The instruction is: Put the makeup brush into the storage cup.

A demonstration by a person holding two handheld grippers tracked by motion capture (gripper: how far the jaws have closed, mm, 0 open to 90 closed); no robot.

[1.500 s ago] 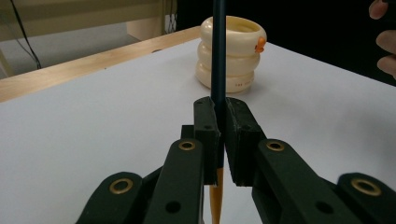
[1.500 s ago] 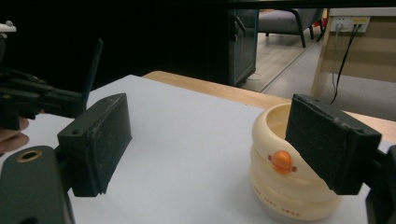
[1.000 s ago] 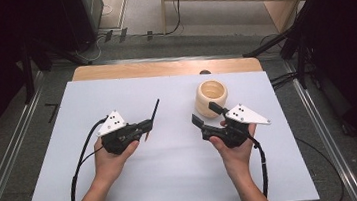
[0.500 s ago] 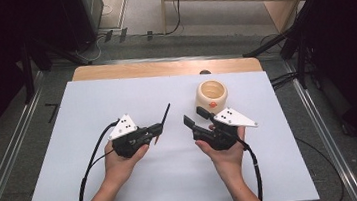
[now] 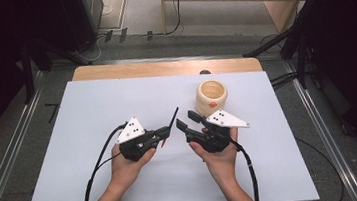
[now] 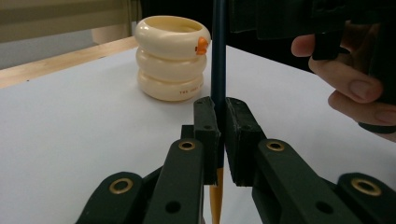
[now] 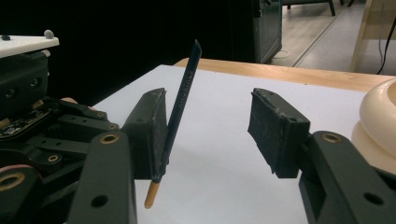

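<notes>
Nearest the bench's (image 5: 100, 189) near edge, the two hands were seen side by side, each bearing a gripper. The left gripper (image 5: 162, 131) was clenched on a dark pencil (image 5: 172, 118): in the left gripper view the shaft (image 6: 218, 70) was pinched between the two pads, its yellow end hanging below them and its dark length rising above. Seen from above, the pencil's long axis slanted up and away toward the far edge, clear of the bench surface.

Just beside it, the right gripper (image 5: 185, 121) was turned toward the pencil, its jaws having just been closing yet parted, pressing on nothing. In the right gripper view the pencil (image 7: 180, 107) stood between the jaws, close against one pad, well apart from the other; whether it touched the near pad could not be told. The coming move was judged to turn on this: the shaft lay off-centre in the gap, crossing the jaws nearly upright.

Farther off, toward the far right corner, a cream ringed holder (image 5: 210, 96) stood upright.
</notes>
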